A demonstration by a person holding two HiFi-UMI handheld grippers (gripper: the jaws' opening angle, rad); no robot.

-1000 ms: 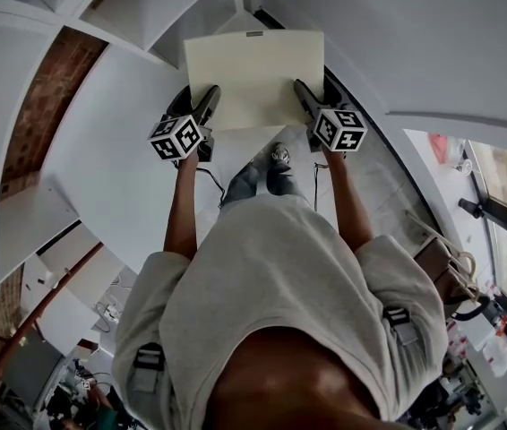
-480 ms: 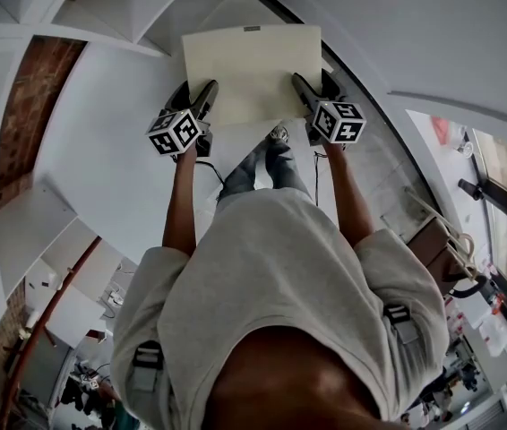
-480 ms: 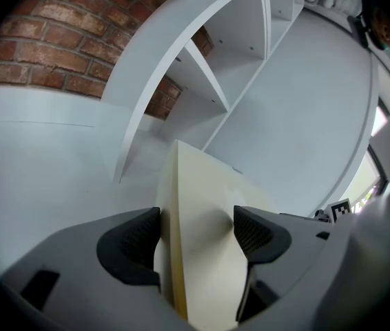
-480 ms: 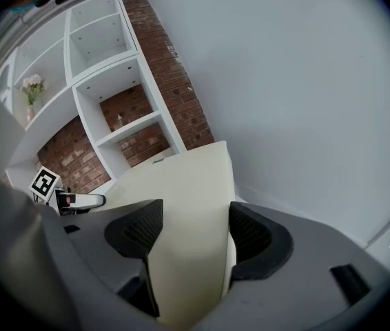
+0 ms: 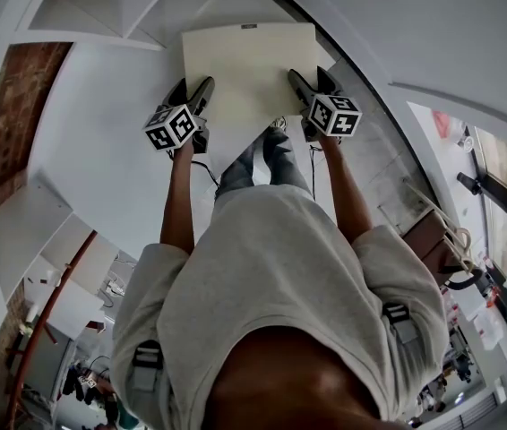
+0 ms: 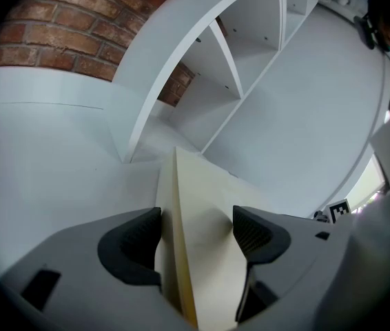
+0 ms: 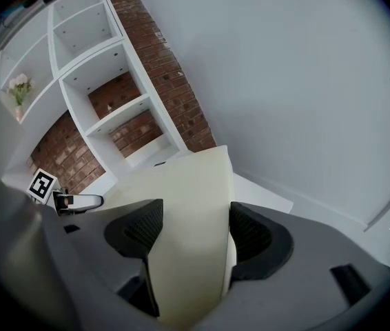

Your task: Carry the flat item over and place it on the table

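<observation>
Board [image 5: 249,70] level, long axis perhaps left-right

From the head view, the board [image 5: 249,65] has slid toward 12 o'clock, and its far edge now lies nearer the top of the frame. The left claw [image 5: 203,86] and right claw [image 5: 295,79] have gone with it, so their marker cubes sit higher in the frame. The left claw's jaws have just closed slightly further, with the board between them. The legs [image 5: 255,164] have also crept toward 12 o'clock. One shoe was clear below the board's near edge before and now meets it. The shelves [image 5: 101,12] at 11 o'clock have drawn partly out of view. The brick wall [image 5: 16,106] at 9 o'clock shows wider.
</observation>
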